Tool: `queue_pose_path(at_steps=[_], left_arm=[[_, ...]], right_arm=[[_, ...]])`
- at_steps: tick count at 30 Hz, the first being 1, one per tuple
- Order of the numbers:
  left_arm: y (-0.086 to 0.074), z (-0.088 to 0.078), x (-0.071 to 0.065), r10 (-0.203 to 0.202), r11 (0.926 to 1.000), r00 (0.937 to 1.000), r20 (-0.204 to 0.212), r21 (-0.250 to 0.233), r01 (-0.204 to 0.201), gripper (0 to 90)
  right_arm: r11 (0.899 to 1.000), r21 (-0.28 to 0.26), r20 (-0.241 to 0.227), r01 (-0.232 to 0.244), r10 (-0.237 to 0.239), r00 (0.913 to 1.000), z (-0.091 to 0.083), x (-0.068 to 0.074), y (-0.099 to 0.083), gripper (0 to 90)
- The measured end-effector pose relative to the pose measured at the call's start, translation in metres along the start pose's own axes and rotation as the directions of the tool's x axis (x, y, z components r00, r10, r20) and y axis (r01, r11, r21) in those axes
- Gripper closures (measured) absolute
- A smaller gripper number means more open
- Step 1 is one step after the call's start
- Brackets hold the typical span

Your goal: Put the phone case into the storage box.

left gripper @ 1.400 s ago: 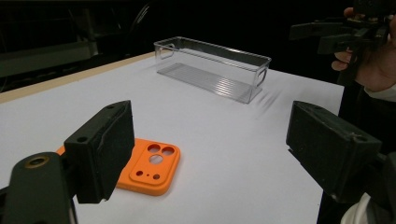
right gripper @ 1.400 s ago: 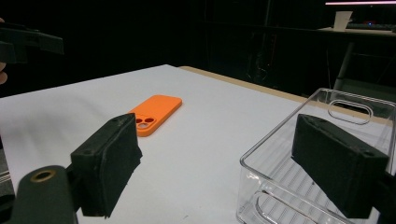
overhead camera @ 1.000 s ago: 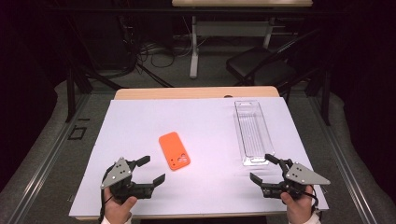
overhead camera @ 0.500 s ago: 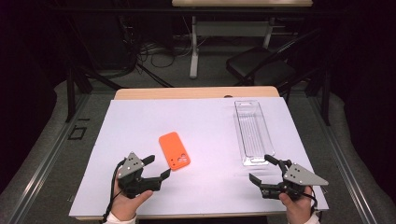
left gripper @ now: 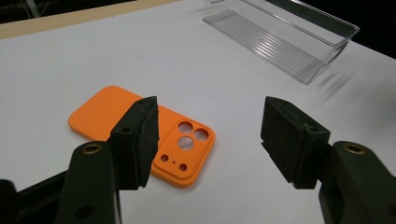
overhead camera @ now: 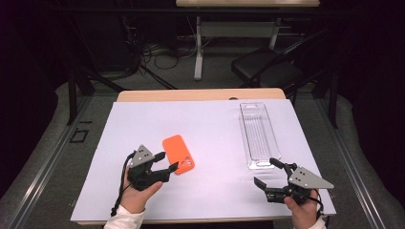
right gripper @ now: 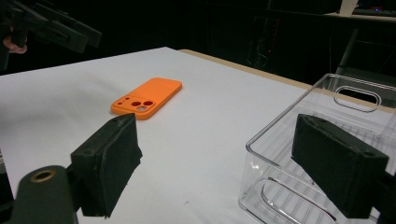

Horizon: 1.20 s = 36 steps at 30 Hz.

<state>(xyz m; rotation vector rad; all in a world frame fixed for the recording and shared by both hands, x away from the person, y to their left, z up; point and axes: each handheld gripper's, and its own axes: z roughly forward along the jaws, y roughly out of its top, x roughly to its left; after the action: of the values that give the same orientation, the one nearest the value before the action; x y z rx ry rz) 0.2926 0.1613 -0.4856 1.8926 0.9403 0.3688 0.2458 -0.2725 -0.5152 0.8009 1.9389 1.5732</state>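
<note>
Left tool (overhead camera: 165, 166): I've got it at the near end of the orange phone case (overhead camera: 178, 154), jaws parted and just been narrowing, nothing pressed between them.
Phone case: flat on the white tabletop (overhead camera: 210, 129), camera cut-outs at the end nearest my left tool.
Case against left tool: in the left gripper view the case (left gripper: 140, 133) sits just ahead, one jaw in front of its near edge, the other jaw off to the side over bare tabletop.
Contact: the upper jaw tip looks right at the case's edge from the high view, but I can't tell if it touches.
Right tool (overhead camera: 268, 174): jaws apart, holding nothing, just short of the clear plastic tray (overhead camera: 258, 129).
Case against right tool: well apart, across the tabletop, as the right gripper view shows the case (right gripper: 147, 97).
Tray: in the right gripper view its near corner (right gripper: 280, 140) stands between my jaws' line of sight.
</note>
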Motion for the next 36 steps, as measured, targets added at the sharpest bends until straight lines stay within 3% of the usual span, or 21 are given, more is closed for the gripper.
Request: queue_pose_path(at_steps=[5, 10, 12, 16, 18, 20, 24, 29, 32, 36], left_arm=[[0.013, 0.007, 0.006, -0.018, 0.9997, 0.9998, 0.006, 0.016, 0.018, 45.2], [0.029, 0.013, 0.009, 0.005, 0.9992, 0.9995, 0.030, 0.040, -0.007, 48.4], [0.034, 0.017, 0.009, 0.020, 0.9978, 0.9996, 0.019, 0.063, -0.021, 49.3], [0.042, 0.027, 0.007, 0.014, 0.9948, 0.9994, 0.032, 0.100, -0.017, 53.0], [0.045, 0.031, 0.005, 0.001, 0.9927, 1.0000, -0.001, 0.121, -0.001, 53.2], [0.047, 0.037, 0.003, -0.003, 0.9937, 0.9994, -0.033, 0.111, 0.006, 52.8], [0.050, 0.052, 0.002, -0.007, 0.9931, 0.9984, -0.057, 0.117, 0.014, 53.5], [0.048, 0.069, 0.002, -0.026, 0.9921, 0.9971, -0.072, 0.120, 0.034, 58.5], [0.047, 0.077, 0.000, -0.045, 0.9881, 0.9955, -0.083, 0.143, 0.057, 63.1], [0.046, 0.085, -0.002, -0.072, 0.9815, 0.9941, -0.081, 0.171, 0.085, 62.7]], right_arm=[[1.000, 0.007, 0.000, -0.008, 0.008, 1.0000, 0.000, 0.000, 0.000, 14.3], [1.000, 0.011, -0.003, -0.004, 0.004, 1.0000, 0.001, 0.000, -0.001, 14.2], [1.000, 0.009, -0.003, -0.002, 0.002, 1.0000, 0.001, 0.000, -0.001, 14.3], [1.000, 0.016, -0.001, -0.001, 0.001, 1.0000, 0.000, 0.000, -0.001, 14.3], [1.000, 0.013, -0.003, -0.002, 0.002, 1.0000, 0.000, 0.000, -0.001, 14.2], [1.000, 0.017, -0.004, 0.001, -0.001, 1.0000, 0.000, -0.001, -0.001, 14.3], [1.000, 0.014, -0.007, 0.001, -0.001, 1.0000, 0.001, -0.001, -0.001, 14.3], [1.000, 0.015, -0.006, -0.003, 0.004, 1.0000, 0.001, -0.001, -0.002, 14.3], [1.000, 0.019, -0.006, -0.003, 0.003, 1.0000, 0.001, -0.002, -0.002, 14.3], [1.000, 0.017, -0.009, -0.005, 0.005, 0.9999, 0.001, -0.002, -0.002, 14.3]])
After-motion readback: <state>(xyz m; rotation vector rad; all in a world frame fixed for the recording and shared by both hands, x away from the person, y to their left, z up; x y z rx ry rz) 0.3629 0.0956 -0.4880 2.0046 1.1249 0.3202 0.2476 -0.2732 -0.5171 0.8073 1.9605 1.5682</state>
